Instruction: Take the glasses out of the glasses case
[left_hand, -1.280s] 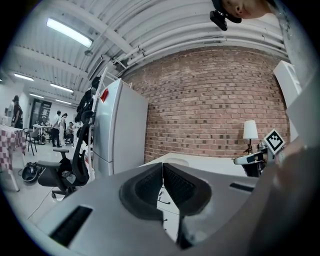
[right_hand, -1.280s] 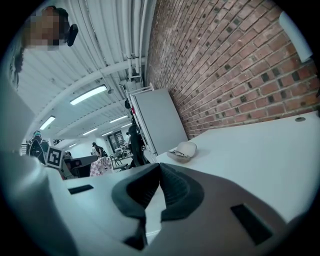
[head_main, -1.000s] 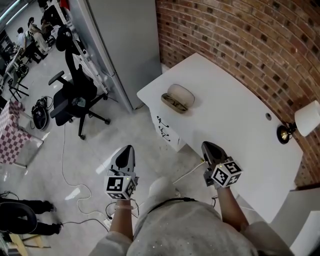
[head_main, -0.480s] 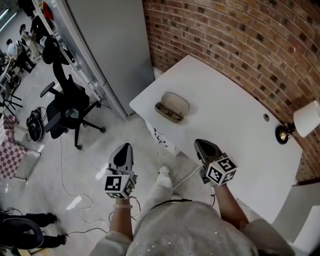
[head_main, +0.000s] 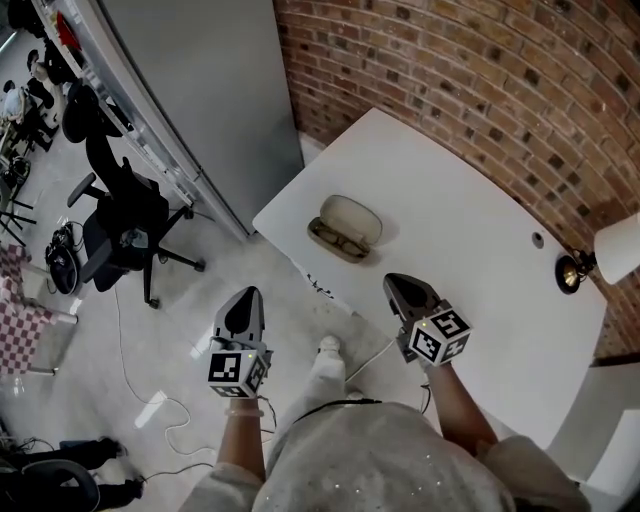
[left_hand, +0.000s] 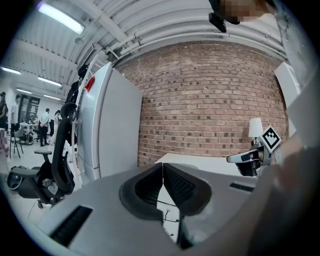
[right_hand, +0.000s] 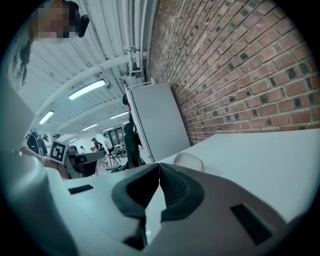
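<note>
1. Left gripper (head_main: 249, 296): in the head view it sits at lower centre-left of the frame, over the floor (head_main: 150, 330) and off the table (head_main: 470, 250). In the left gripper view I read both jaws pressed together at the tips, with nothing between them.

2. Right gripper (head_main: 396, 285): it sits at lower centre-right, its tip over the near edge of the table. In the right gripper view I read the jaws as closed tip to tip and empty.

3. Glasses case (head_main: 347, 227): it lies open on the table near the corner at frame centre, its lid tipped back toward the brick wall (head_main: 480, 70). The glasses (head_main: 337, 241) rest inside the lower half of the case. The case is well apart from both grippers, up and to the left of the right gripper's tip.

4. Surroundings: a lamp (head_main: 612, 248) stands at the right edge of the frame. A grey cabinet (head_main: 210, 90) fills the upper left, with an office chair (head_main: 115, 215) beside it at the left.
</note>
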